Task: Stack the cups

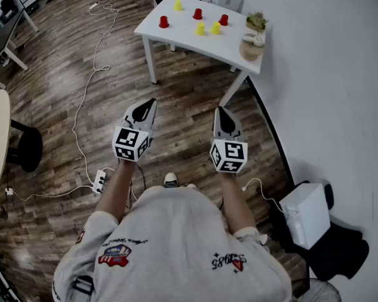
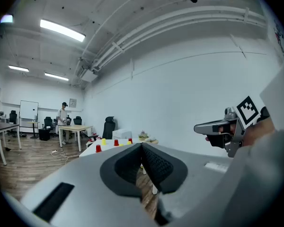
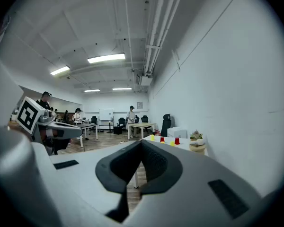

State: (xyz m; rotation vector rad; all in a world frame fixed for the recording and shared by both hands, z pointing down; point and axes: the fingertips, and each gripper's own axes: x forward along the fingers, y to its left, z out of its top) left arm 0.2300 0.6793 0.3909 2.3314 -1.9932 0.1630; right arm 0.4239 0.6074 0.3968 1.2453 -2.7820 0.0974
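Note:
Three red cups (image 1: 164,22) (image 1: 197,14) (image 1: 223,20) and three yellow cups (image 1: 177,5) (image 1: 201,28) (image 1: 215,27) stand apart on a white table (image 1: 176,39) well ahead of me. My left gripper (image 1: 151,104) and right gripper (image 1: 219,111) hang side by side over the wooden floor, short of the table, both shut with nothing in them. In the left gripper view the jaws (image 2: 142,148) meet, with a red cup (image 2: 98,148) far behind. In the right gripper view the jaws (image 3: 142,143) touch too, and a red cup (image 3: 177,141) shows beyond.
A potted plant (image 1: 256,21) and a wooden bowl (image 1: 252,46) sit at the table's right end by the white wall. A cable and power strip (image 1: 101,181) lie on the floor at left, a white box (image 1: 305,214) at right. People stand at distant desks (image 3: 141,125).

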